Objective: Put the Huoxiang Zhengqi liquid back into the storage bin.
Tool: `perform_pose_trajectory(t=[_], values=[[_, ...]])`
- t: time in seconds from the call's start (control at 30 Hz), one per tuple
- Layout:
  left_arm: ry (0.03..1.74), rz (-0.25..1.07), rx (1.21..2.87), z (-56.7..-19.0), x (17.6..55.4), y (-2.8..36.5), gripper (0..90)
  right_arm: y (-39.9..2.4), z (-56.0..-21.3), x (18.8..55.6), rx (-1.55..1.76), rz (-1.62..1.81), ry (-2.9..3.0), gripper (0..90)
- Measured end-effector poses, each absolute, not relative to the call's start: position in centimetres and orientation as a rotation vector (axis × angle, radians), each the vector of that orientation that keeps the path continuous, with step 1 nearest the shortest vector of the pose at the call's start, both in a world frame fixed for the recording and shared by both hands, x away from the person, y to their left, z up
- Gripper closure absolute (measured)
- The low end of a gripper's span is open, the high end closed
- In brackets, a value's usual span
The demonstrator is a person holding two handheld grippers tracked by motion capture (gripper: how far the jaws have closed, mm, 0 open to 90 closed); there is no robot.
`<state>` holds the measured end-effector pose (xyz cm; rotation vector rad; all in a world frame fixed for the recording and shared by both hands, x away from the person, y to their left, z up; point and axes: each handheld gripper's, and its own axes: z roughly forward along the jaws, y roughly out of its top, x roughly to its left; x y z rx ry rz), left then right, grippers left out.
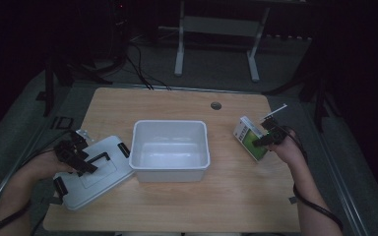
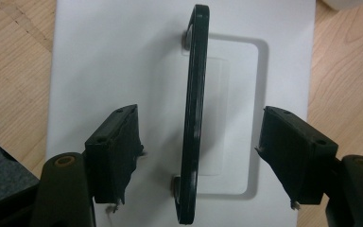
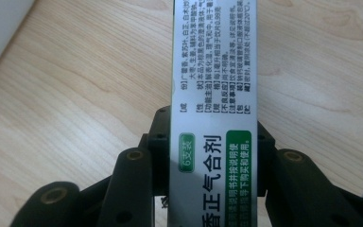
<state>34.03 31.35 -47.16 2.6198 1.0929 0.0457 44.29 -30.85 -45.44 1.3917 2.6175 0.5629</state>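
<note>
my right gripper (image 3: 212, 156) has its jaws clamped on the green-and-white box (image 3: 215, 94), picking it up. my left gripper (image 2: 198, 156) hangs open astride the lid (image 2: 123, 56)'s black handle (image 2: 194, 118). next, i judge: carry the box to the bin (image 1: 170, 147).

A table (image 1: 177, 206) spans the middle of the high view. A tub (image 1: 170, 150) sits at its centre. A lid (image 1: 96, 172) lies at the lower left, just beside the tub, with its handle (image 2: 194, 118) on top. A box (image 1: 248, 137) sits at the right, apart from the tub.
</note>
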Motion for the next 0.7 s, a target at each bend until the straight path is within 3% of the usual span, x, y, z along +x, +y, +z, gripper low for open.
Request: perform_pose_trajectory(t=[0.7], values=[[1.103, 0.025, 2.620, -47.5, 34.0, 31.5, 30.0, -30.3, -42.6, 43.6, 1.298, 0.566, 2.647, 64.2]])
